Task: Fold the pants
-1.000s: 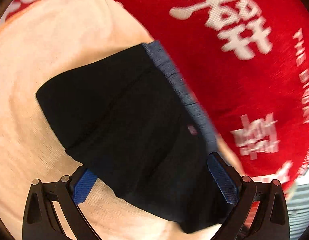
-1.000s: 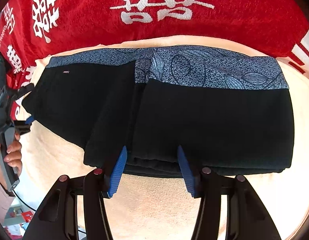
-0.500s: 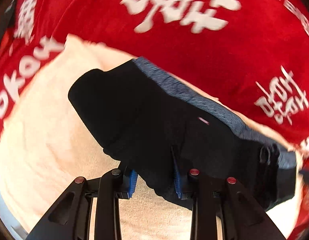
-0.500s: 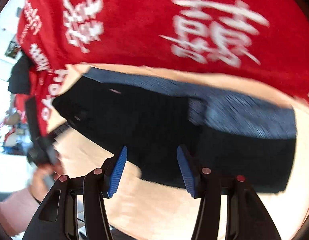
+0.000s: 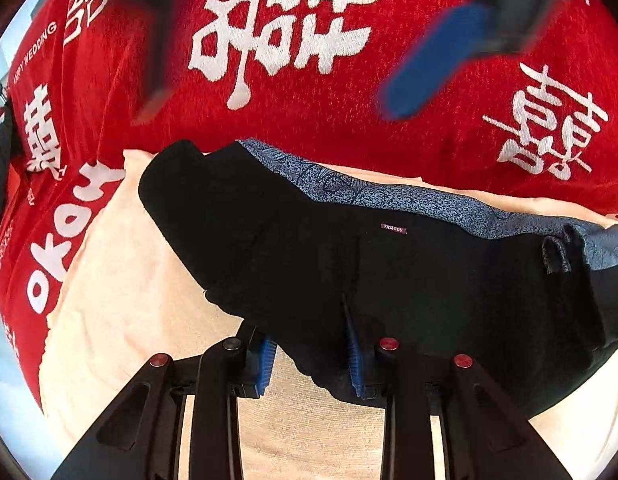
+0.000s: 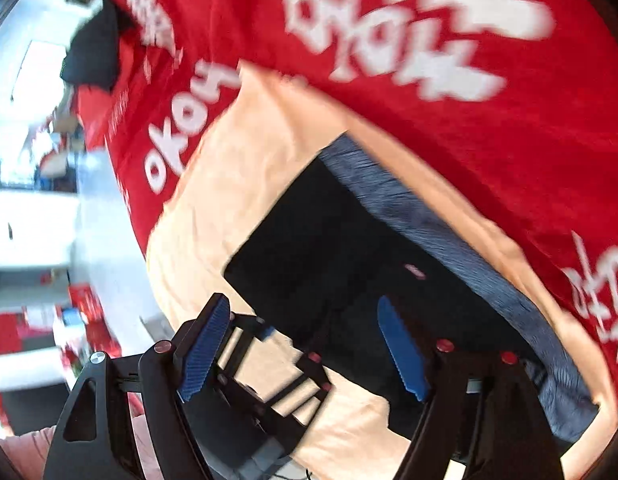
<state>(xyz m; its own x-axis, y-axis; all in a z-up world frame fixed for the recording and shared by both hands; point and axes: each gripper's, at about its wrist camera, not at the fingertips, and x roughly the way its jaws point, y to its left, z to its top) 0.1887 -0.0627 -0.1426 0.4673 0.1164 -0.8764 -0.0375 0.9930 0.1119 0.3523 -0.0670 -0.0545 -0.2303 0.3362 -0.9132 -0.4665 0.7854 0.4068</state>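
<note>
The folded black pants (image 5: 349, 264) with a blue patterned waistband (image 5: 409, 196) lie on a cream towel (image 5: 121, 292). My left gripper (image 5: 311, 354) is at the pants' near edge with black fabric bunched between its blue pads, jaws narrowed on it. My right gripper (image 6: 305, 348) is open and empty above the pants (image 6: 321, 252); it also shows blurred at the top of the left wrist view (image 5: 437, 56). The left gripper's frame shows below the right one in the right wrist view (image 6: 269, 376).
A red cloth with white characters (image 5: 289, 40) covers the surface under and behind the towel. A dark garment (image 6: 93, 52) lies at the cloth's far left edge. Floor and red boxes (image 6: 85, 320) show off the left side.
My left gripper has closed in from wide open onto the pants' near edge. My right gripper has lifted off the pants, swung left and opened wider.
</note>
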